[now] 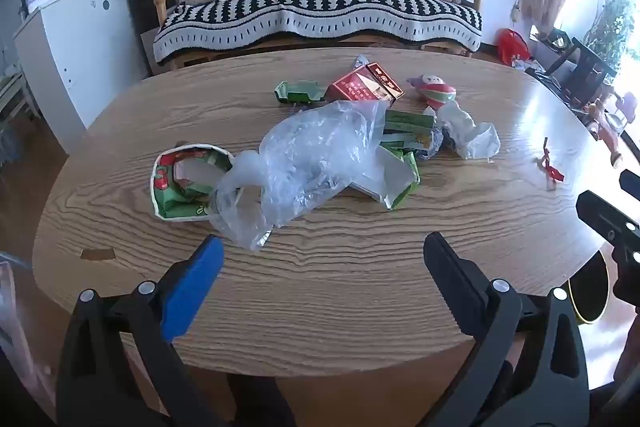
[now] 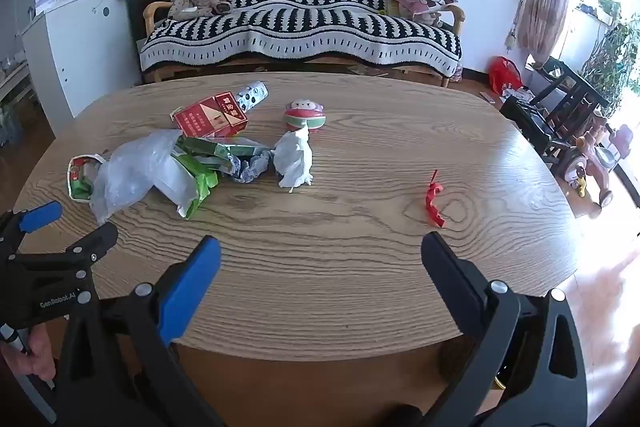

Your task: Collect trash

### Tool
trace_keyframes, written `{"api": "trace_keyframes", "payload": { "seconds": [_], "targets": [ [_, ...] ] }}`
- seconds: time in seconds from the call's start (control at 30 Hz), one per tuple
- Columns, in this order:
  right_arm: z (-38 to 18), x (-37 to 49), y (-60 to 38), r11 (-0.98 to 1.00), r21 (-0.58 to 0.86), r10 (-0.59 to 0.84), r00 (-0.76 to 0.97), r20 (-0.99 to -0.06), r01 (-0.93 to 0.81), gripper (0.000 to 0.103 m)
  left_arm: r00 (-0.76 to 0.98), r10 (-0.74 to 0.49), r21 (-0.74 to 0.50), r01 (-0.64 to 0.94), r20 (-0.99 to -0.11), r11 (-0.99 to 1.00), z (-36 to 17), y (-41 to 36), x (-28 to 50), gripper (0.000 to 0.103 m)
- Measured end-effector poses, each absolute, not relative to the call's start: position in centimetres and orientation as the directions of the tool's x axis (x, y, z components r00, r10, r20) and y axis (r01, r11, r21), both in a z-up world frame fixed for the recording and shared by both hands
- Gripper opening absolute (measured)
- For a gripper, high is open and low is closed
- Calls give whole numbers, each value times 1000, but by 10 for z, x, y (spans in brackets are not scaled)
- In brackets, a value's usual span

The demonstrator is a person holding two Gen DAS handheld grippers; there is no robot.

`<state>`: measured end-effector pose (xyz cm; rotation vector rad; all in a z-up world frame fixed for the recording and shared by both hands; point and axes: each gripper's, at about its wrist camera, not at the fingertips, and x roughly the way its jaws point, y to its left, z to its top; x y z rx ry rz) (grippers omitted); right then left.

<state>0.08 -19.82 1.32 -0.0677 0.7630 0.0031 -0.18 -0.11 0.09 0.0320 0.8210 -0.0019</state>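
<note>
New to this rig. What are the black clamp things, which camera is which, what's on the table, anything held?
No robot arm here: a person holds a two-finger clamp in each hand, each with a fisheye camera looking along its fingers. One picture is from the left gripper, the other from the right gripper. Both are open and hold nothing. On the oval wooden table lies trash: a crumpled clear plastic bag, a red cardboard box, torn green cartons, a crumpled white tissue and a small red ribbon scrap.

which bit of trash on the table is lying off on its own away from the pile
The small red ribbon scrap. It lies alone on bare wood toward the right side of the table, while the plastic bag, red carton and crumpled white tissue cluster together on the left.
</note>
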Motion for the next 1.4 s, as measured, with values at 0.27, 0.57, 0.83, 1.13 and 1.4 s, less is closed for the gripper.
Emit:
{"api": "trace_keyframes", "payload": {
  "seconds": [0.27, 0.57, 0.83, 1.13, 1.4],
  "targets": [
    [14, 0, -197, 998, -56, -17, 721, -693, -30, 97, 670, 11, 20, 5, -743, 1000, 2, -1, -1, 97],
    [14, 1, -196, 998, -49, -14, 719, -695, -28, 97, 669, 7, 15, 7, -744, 1000, -1, -1, 1, 97],
    [14, 1, -198, 999, -42, -11, 718, -696, -26, 97, 669, 6, 15, 7, -743, 1000, -4, -2, 1, 97],
    [13, 1, -198, 999, -41, -8, 718, -696, -29, 97, 667, 6, 15, 8, -745, 1000, -2, 2, 0, 97],
    [13, 1, -198, 999, -41, -8, 718, -696, -29, 97, 667, 8, 16, 6, -745, 1000, -3, 2, -1, 97]
  ]
}}
